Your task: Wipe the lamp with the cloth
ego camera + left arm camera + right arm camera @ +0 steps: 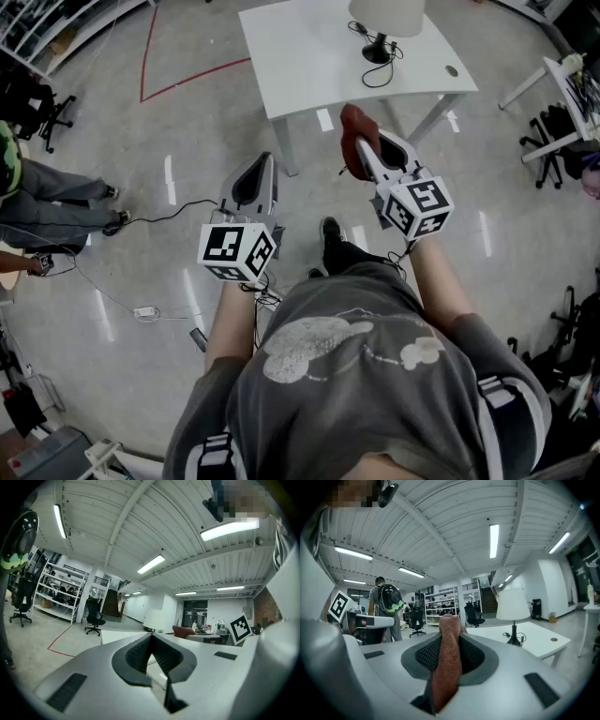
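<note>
The lamp [385, 17] on the table [300, 56] stands ahead of the right gripper [364, 155], which pinches the red cloth [352, 127] tight and is nearer than the closed, empty left gripper [261, 169].

The lamp's [384, 17] shade is cut off by the head view's top edge. The cloth's [447, 667] lower end vanishes between the right gripper's [448, 638] closed jaws. A bystander [52, 202] is cropped at the left edge.

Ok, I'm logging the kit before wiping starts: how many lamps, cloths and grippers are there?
Lamp: 1
Cloth: 1
Grippers: 2 (left gripper, right gripper)
Total: 4
</note>
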Demonstrator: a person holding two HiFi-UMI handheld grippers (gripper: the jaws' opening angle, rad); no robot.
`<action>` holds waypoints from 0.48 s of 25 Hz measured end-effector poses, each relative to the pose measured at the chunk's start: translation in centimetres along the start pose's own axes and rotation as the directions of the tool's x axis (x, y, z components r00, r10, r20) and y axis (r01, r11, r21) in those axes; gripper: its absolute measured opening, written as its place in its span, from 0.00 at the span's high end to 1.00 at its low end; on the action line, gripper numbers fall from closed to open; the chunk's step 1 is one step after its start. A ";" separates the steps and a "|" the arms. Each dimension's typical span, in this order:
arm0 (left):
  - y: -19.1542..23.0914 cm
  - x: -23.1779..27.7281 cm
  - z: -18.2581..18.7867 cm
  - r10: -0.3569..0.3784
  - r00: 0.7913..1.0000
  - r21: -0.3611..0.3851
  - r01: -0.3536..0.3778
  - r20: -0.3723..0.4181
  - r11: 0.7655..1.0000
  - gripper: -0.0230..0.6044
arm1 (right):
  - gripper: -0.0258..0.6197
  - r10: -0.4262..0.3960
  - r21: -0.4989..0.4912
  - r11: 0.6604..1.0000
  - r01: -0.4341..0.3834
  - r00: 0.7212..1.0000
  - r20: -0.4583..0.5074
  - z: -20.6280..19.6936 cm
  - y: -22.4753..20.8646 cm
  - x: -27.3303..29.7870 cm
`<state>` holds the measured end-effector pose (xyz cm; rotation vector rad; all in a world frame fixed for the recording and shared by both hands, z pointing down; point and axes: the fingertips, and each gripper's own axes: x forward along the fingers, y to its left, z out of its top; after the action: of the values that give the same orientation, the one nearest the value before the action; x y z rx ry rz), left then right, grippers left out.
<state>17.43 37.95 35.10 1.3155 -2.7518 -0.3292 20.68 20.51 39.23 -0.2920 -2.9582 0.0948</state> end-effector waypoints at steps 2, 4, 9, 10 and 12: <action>0.9 0.4 0.0 0.017 1.000 0.006 -0.017 -0.005 1.000 0.95 | 0.83 0.006 0.000 1.000 -0.006 1.000 0.008 0.5 -0.6 1.3; 1.9 1.2 0.1 0.032 0.999 0.017 -0.032 -0.009 0.999 0.95 | 0.83 0.010 0.002 1.000 -0.010 1.000 0.017 0.9 -1.3 2.9; 5.7 4.4 0.0 0.078 0.996 0.038 -0.076 -0.032 0.996 0.95 | 0.83 0.012 0.026 1.000 -0.013 0.999 0.034 1.8 -4.1 8.6; 6.7 5.2 -0.1 0.085 0.996 0.038 -0.083 -0.041 0.996 0.95 | 0.83 0.011 0.031 0.999 -0.012 0.999 0.034 1.8 -4.7 9.9; 8.5 7.1 -0.1 0.095 0.994 0.038 -0.093 -0.052 0.995 0.95 | 0.83 0.008 0.031 0.999 -0.009 1.000 0.029 1.9 -6.0 12.6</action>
<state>6.45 37.60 36.91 1.1786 -2.7760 -0.2363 7.07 17.03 39.81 -0.3011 -2.9814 0.1468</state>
